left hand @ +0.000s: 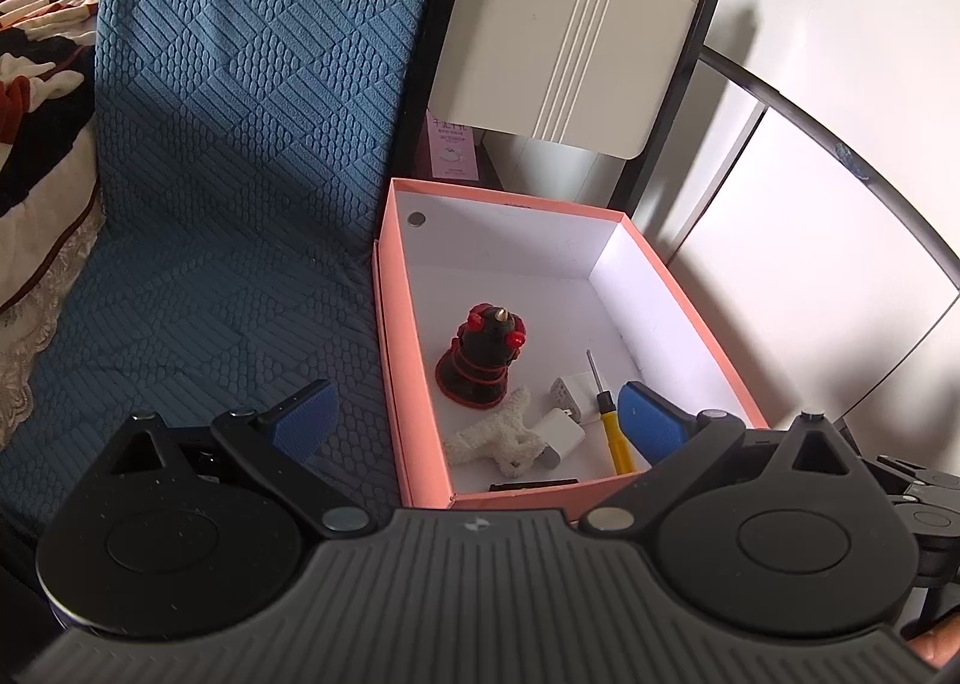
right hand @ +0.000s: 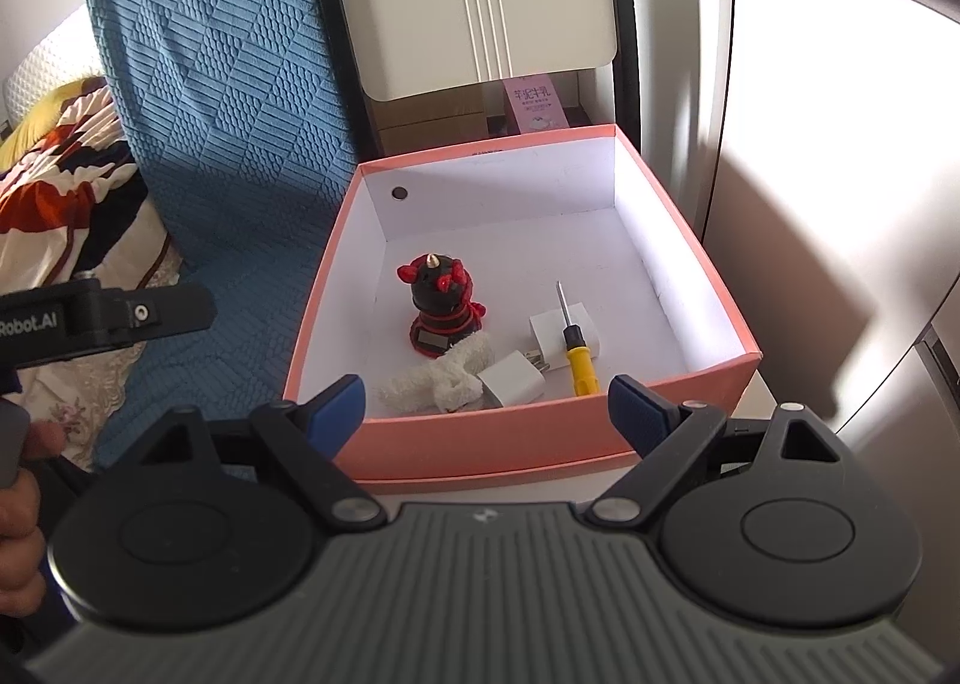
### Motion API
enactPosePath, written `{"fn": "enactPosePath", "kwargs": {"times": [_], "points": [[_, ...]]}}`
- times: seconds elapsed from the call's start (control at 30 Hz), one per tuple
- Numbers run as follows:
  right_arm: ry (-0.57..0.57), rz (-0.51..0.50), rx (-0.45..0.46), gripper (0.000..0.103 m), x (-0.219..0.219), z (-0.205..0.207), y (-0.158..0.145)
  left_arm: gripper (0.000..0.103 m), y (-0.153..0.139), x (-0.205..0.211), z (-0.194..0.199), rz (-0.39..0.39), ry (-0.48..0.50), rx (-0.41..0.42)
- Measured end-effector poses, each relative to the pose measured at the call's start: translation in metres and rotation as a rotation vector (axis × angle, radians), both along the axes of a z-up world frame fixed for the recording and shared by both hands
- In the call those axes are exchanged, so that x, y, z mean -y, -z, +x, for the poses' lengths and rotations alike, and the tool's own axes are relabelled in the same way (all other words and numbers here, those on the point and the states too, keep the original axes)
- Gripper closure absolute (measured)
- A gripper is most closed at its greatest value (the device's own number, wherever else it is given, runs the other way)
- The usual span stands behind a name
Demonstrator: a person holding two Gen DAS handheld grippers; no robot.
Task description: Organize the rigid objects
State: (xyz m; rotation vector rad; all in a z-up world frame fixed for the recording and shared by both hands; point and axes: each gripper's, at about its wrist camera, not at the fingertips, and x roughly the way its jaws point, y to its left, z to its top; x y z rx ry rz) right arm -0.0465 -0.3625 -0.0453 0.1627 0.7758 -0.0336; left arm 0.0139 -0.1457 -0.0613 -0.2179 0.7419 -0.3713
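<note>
Pink box (right hand: 510,438) sits just ahead of the right gripper (right hand: 486,405), whose jaws are spread and hold nothing. Inside, beyond its fingertips: black figurine (right hand: 441,306), white coral piece (right hand: 438,378), two chargers, yellow screwdriver (right hand: 579,354). Left gripper (left hand: 474,414) likewise spread, box ahead-right.

The left claw (left hand: 480,420) tilts downward with its two blue-padded fingers (left hand: 303,420) spread wide apart, nothing caught between them. The right claw (right hand: 486,414) tilts downward at a similar slant, its jaws also standing wide and bare, the blue pads (right hand: 636,414) well apart. In the right wrist view, the left claw's black body shows off to the left of the right claw, and a hand (right hand: 18,510) grips its handle at the lower left edge, fingers curled round it.
</note>
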Motion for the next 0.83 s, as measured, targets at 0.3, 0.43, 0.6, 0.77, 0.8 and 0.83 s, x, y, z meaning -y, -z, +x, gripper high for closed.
{"fn": "enactPosePath", "kwargs": {"times": [0.3,0.43,0.6,0.77,0.8,0.83], "points": [[0.001,-0.007,-0.003,0.013,-0.0007,0.0003,0.0003,0.002,-0.0004,0.0043,-0.0009,0.008,0.018,0.000],[0.004,-0.008,-0.005,0.013,-0.0008,0.0007,0.0001,0.002,-0.0008,0.0036,-0.0008,0.008,0.018,0.003],[0.001,-0.011,-0.007,0.013,-0.0012,0.0012,0.0004,0.002,-0.0010,0.0032,-0.0022,0.018,0.012,0.008],[-0.007,-0.020,-0.005,0.013,-0.0035,0.0004,0.0005,0.002,-0.0036,0.0035,-0.0045,0.023,0.014,0.020],[-0.008,-0.023,-0.005,0.013,-0.0039,0.0001,0.0007,0.002,-0.0039,0.0043,-0.0048,0.023,0.016,0.022],[-0.008,-0.022,-0.006,0.013,-0.0039,0.0001,0.0010,0.002,-0.0042,0.0044,-0.0050,0.023,0.018,0.023]]}}
